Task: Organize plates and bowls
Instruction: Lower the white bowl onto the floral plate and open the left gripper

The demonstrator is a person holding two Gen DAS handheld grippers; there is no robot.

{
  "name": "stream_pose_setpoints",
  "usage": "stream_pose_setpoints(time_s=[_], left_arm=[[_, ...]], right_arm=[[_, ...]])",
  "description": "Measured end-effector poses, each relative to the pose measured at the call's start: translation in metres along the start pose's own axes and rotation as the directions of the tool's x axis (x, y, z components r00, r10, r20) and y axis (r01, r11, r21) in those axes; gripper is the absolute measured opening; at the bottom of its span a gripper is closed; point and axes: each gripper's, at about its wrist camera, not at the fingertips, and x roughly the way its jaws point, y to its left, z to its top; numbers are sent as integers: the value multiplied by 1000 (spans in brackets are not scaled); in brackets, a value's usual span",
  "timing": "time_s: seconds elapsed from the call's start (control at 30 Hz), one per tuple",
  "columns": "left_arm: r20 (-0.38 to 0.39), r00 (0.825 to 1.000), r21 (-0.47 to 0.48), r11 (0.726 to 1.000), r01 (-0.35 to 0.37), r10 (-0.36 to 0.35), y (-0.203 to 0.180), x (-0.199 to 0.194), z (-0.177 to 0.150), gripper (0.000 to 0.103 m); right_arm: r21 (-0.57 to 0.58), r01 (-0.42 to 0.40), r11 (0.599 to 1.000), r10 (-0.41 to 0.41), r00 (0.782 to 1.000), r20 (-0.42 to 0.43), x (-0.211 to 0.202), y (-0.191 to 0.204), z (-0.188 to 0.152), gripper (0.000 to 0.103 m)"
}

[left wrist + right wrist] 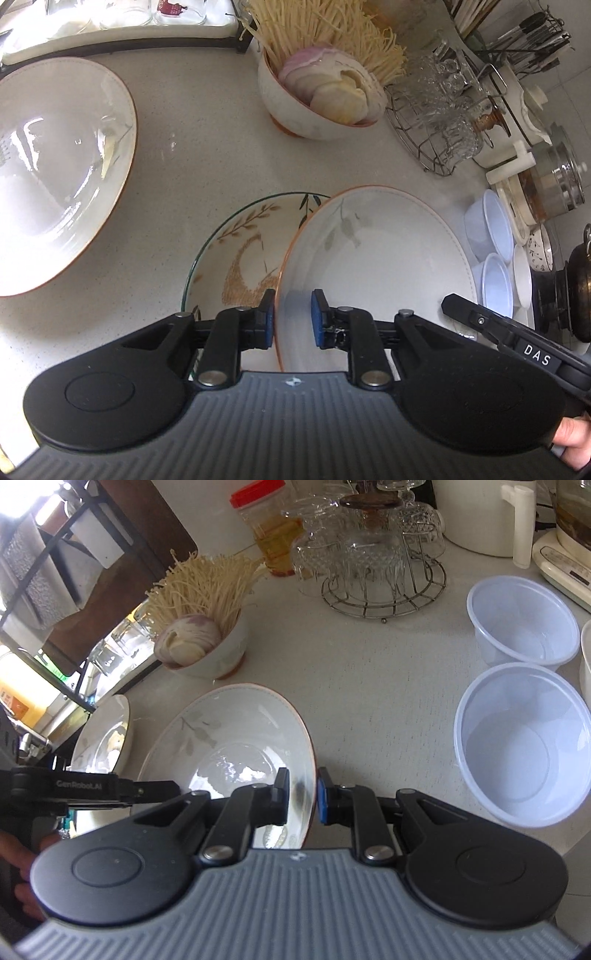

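A white plate with an orange rim (376,258) sits partly over a patterned plate with a green edge (236,254). My left gripper (292,319) straddles the white plate's left rim. Its outer pad lies against the rim and its inner pad (317,321) stands off it, so it is open. My right gripper (303,794) is shut on the opposite rim of the same plate (236,734). A sliver of the patterned plate (277,838) shows beneath it. A second large white plate (55,166) lies on the counter to the left.
A bowl of sliced onion and enoki mushrooms (317,99) stands behind the plates. A wire rack of glass cups (380,561) is at the back. Two clear plastic tubs (524,746) sit to the right, near a kettle and stove pots. A person's hand (572,439) holds the handle.
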Motion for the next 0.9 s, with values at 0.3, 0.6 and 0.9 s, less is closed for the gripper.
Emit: stream_pose_setpoints(time_s=[0.3,0.6,0.9], left_arm=[[9,999,-4,999,-40,40,1,-7,-3,24],[30,995,-33,995,-91,92,14,-21,-13,24],[24,995,-53,994,-100,101,21,-23,-17,24]], right_arm=[[-26,-14,1000,14,1000,-2,5,8,0,18],[-67,-27,997,25,999,-27,23,23,2,18],[-77,-13,997,9,999,-54,37,26,-3,18]])
